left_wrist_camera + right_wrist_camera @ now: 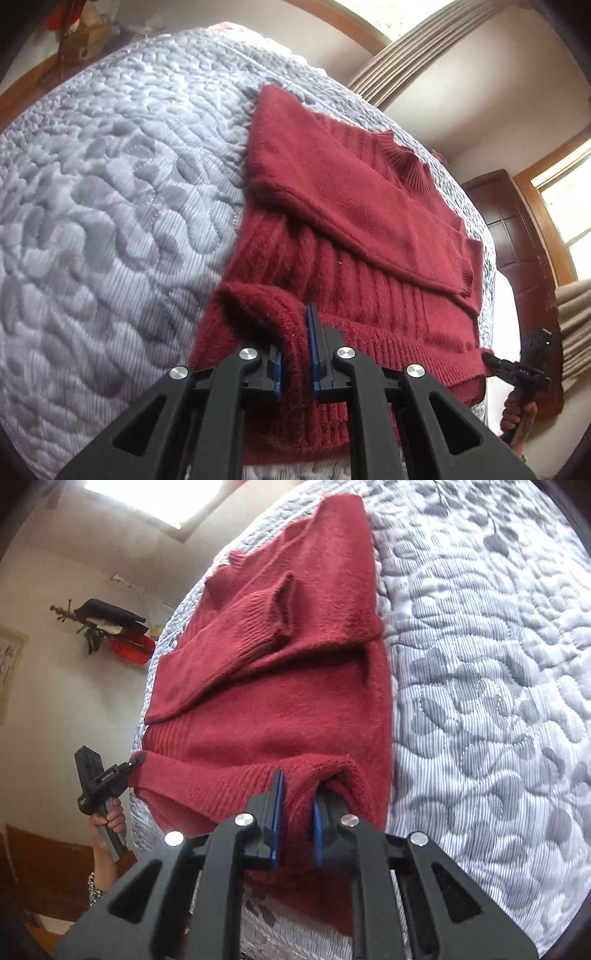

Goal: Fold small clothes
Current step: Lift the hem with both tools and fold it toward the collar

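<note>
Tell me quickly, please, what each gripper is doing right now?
Left gripper: shut on the red sweater hem.
Right gripper: shut on the same hem.

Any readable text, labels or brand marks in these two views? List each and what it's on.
No text can be read for certain.
White lettering on the black body of the left claw, seen from the right wrist view: too small and blurred to read.
Framed picture on the wall: dark marks, illegible.
Dark red knitted sweater, grey quilted bedspread and right claw: no label or print visible.
</note>
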A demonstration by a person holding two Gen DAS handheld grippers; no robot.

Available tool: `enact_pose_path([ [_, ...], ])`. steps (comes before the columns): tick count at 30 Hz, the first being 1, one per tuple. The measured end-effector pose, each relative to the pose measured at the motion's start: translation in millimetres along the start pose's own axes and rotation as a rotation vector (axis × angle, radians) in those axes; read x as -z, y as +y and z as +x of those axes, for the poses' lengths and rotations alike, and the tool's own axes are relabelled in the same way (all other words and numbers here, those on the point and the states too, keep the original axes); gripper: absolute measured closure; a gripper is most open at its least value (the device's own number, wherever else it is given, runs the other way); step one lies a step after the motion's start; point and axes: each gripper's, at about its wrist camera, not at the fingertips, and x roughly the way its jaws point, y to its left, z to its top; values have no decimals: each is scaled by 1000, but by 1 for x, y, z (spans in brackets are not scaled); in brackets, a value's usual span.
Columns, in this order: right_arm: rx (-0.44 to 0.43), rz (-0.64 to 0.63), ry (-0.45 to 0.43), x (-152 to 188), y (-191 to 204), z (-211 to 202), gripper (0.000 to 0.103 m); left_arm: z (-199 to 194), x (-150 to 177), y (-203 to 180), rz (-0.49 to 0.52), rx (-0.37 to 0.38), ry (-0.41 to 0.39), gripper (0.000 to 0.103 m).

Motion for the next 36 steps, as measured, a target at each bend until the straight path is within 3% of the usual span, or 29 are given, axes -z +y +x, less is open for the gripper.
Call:
enact_pose_path([
  [4, -73, 49, 21, -3, -12, -4, 83, 1, -8, 7, -55, 52, 53, 84],
  [6, -70, 45, -2, -3, -15, -17, 72, -6, -14, 10, -73, 83, 59, 79],
  [8, -33, 22, -44, -2, -16, -34, 63, -21, -17, 12, -82, 93, 22, 52],
  [10, 40, -35, -88, 1, -9, -52, 62, -44, -18, 10, -62, 49, -59, 39],
  [13, 105, -135, -99, 9, 8, -67, 51, -66, -17, -1, 28, -10, -113, 39],
  [15, 170, -240, -105, 18, 27, -71, 37, -72, -11, -12, 113, -44, -118, 39],
  [17, 226, -337, -99, 31, 44, -68, 37, -72, 2, -25, 215, -82, -92, 34],
  [19, 225, -386, -62, 46, 55, -61, 37, -70, 14, -32, 255, -77, -51, 32],
  [24, 198, -340, 17, 60, 56, -35, 41, -50, 42, -34, 224, -1, 75, 32],
  [28, 181, -259, 32, 55, 45, -22, 47, -29, 50, -29, 189, -27, 120, 32],
  [30, 142, -221, 34, 50, 43, -17, 70, -20, 48, -29, 174, -20, 129, 34],
  [31, 117, -211, 27, 47, 43, -17, 75, -17, 45, -29, 158, -12, 129, 41],
  [32, 96, -200, 13, 43, 43, -18, 81, -15, 44, -30, 146, 2, 130, 60],
  [34, 78, -189, -14, 34, 43, -23, 90, -11, 35, -32, 105, 45, 137, 73],
  [36, 68, -181, -55, 21, 44, -30, 94, -12, 21, -35, 73, 73, 102, 76],
])
